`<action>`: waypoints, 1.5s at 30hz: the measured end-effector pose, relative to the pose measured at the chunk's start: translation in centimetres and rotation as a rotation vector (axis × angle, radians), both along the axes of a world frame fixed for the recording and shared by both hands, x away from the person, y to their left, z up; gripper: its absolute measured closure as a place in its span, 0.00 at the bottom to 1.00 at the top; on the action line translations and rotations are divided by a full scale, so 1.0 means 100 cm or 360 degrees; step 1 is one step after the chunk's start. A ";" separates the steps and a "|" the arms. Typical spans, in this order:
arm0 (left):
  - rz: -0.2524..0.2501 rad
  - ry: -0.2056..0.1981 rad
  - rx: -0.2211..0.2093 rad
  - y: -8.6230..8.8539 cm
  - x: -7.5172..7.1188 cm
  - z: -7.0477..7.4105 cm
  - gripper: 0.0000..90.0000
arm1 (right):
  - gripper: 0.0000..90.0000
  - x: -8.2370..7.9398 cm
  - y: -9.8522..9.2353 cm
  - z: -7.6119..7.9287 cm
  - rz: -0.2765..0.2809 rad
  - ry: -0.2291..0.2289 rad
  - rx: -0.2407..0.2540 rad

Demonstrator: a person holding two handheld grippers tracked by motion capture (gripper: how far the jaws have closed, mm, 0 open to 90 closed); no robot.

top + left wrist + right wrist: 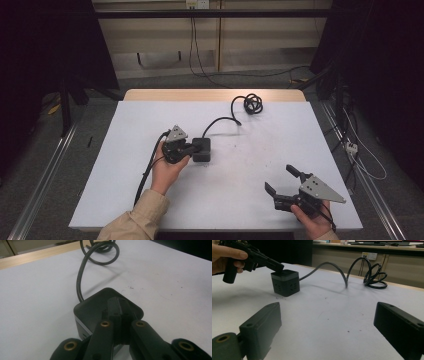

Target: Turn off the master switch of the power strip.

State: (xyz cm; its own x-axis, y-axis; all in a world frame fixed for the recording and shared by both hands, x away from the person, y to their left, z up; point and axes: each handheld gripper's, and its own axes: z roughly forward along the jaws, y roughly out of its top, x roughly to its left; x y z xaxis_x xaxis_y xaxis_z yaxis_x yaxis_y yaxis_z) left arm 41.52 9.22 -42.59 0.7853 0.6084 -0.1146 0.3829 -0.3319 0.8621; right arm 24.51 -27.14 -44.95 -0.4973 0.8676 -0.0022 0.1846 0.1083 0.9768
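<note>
A black cube-shaped power socket [202,149] [93,307] [285,283] stands on the white table [125,190], left of centre. Its black cable [220,121] [80,277] [332,266] arcs back to a coil [252,103] [375,275] near the far edge. My left gripper [193,148] [117,303] [278,267] is shut, jaws pressed together with nothing between them, and its tips rest on the cube's top. My right gripper [278,178] [328,312] stands open and empty near the front right corner, pointing toward the cube.
The table's wooden far edge [215,94] shows behind the coil. Loose cables and a small white power strip [351,147] lie on the floor to the right. Metal rails [45,175] run along both sides of the table.
</note>
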 end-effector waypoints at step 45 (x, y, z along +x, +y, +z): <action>0.0021 0.0134 -0.0159 0.010 -0.004 0.013 0.48 | 0.07 0.003 0.002 0.000 0.0021 0.0004 0.0003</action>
State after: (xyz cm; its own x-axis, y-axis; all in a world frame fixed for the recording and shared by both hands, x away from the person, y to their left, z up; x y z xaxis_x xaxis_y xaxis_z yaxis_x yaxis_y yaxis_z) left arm 41.15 10.25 -41.26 0.7622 0.6011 -0.2403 0.4593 -0.2404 0.8551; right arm 24.82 -26.92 -44.99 -0.5089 0.8608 0.0004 0.1853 0.1091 0.9766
